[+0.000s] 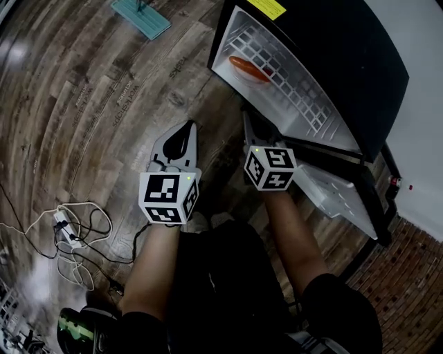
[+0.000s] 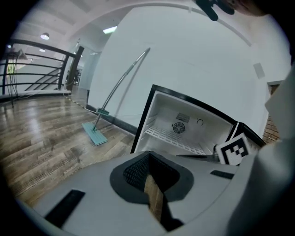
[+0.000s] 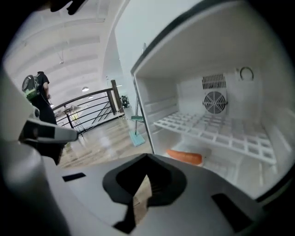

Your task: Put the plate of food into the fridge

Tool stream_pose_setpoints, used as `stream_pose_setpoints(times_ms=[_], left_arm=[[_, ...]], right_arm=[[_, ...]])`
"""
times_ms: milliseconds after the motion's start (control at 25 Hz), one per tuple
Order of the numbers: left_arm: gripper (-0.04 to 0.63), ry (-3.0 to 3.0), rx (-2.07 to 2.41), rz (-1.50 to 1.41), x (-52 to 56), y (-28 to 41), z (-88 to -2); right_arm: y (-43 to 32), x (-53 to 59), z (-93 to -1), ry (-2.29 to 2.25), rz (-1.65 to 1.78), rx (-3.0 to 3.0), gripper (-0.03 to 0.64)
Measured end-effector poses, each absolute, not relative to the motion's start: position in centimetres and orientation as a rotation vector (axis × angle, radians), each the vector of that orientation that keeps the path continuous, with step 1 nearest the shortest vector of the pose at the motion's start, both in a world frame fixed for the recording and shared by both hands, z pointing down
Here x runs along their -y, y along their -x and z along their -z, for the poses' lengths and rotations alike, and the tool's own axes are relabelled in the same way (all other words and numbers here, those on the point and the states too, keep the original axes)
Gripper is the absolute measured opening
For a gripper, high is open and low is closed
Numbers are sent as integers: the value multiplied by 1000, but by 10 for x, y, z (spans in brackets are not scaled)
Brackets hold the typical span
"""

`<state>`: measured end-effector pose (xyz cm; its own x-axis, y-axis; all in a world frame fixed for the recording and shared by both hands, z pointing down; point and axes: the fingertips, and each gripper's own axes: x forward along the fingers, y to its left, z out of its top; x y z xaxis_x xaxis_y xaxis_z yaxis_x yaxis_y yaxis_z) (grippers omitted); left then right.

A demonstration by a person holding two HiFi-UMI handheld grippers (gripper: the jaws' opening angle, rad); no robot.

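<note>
The small fridge [image 1: 346, 62] stands open, its door [image 1: 339, 193] swung out to the right. Inside, below the wire shelf [image 3: 216, 133], lies the orange food [image 1: 248, 69] [image 3: 184, 156]; its pale plate barely stands out from the white floor of the fridge. My right gripper [image 1: 249, 128] [image 3: 146, 159] is shut and empty, just outside the opening and pointing in. My left gripper [image 1: 178, 142] [image 2: 148, 156] is shut and empty too, over the wooden floor to the left of the fridge [image 2: 184, 124].
A teal flat mop [image 1: 142, 17] [image 2: 94, 133] leans against the wall left of the fridge. A power strip with white cables [image 1: 66, 231] lies on the floor at lower left. A railing [image 3: 92, 108] runs behind.
</note>
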<state>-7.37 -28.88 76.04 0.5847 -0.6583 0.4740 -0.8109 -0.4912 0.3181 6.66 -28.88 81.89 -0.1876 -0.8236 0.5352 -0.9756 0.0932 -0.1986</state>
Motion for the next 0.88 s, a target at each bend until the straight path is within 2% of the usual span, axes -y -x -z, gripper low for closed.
stream_pose_setpoints(times_ms=[240,400,680,880], left_arm=[[-3,-2191,1219,-464,251,83,-665],[-3,-2244,1259,-485,240,79,-557],[-3,-2228,1144,-398,196,41,-362],[-3,-2331,1175,-348,194,29,-223]], right_arm=[[-55,236,-677,-1792,-775,2058,14],[-48,219,-553,-1775,-608,2103,14],[-55,191,-345,-1896,-681,2097,14],[-58,184,-214,-1969,-569,2148,14]])
